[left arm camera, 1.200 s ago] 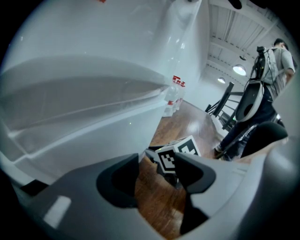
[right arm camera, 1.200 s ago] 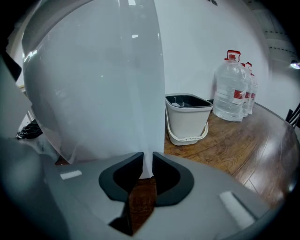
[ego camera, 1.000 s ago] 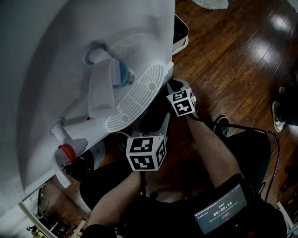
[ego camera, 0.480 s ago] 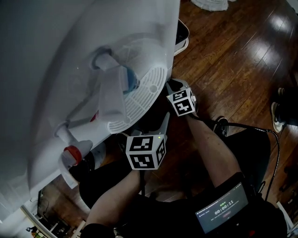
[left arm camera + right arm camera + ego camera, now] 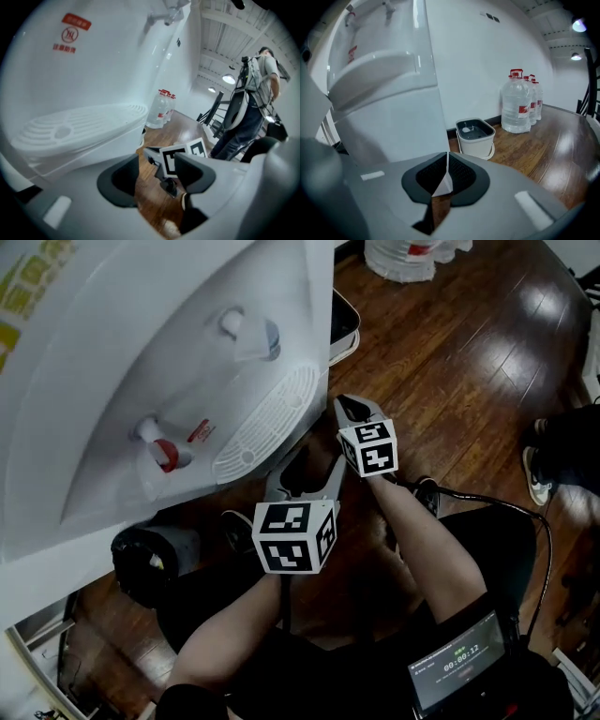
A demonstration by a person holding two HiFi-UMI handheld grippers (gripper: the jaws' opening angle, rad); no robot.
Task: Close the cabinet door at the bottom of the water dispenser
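Right gripper view: catches the right gripper having just been closing, pads now tip to tip on nothing. Puts the water dispenser's cabinet door just ahead-left, flat white below the drip tray. Leaves bare wood floor open rightward. Shows the left gripper spread, empty. Spots a white tub, dark-topped, contents unclear; beyond, red-capped water jugs.
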